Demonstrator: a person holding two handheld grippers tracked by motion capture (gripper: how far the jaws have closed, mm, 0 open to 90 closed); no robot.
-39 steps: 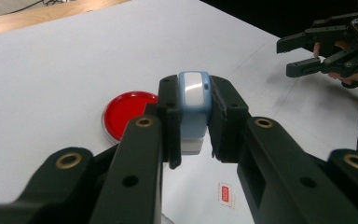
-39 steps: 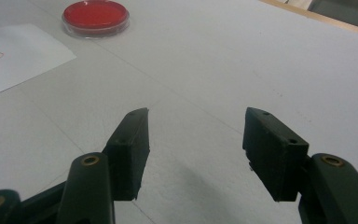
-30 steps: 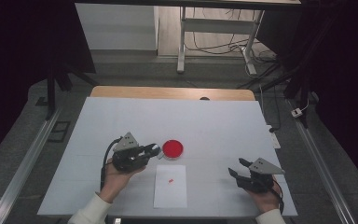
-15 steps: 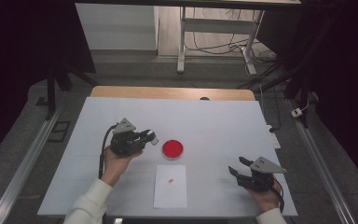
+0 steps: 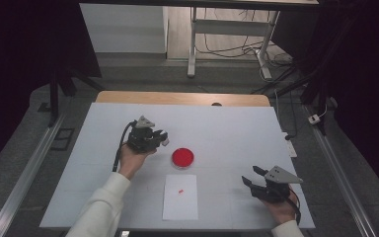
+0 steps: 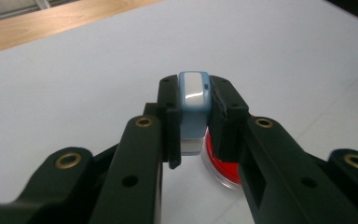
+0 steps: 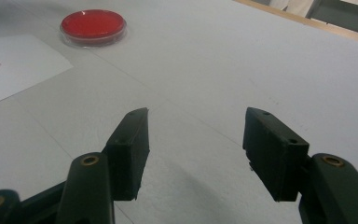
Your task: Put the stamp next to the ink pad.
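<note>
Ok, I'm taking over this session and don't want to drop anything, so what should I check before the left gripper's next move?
1. Grip: left gripper is shut on the small blue-and-white block, jaws on both its sides. Ok.
2. Depth of hold: the block sits at the jaw tips and sticks out past them. Cannot tell if secure.
3. Red dish: lies flat on the white table, beside the left gripper. Ok.
4. Paper sheet: flat, nearer the person than the dish, a small red mark on it. Ok.
5. Right gripper: open, holding nothing, well off to the side. Ok.
</note>
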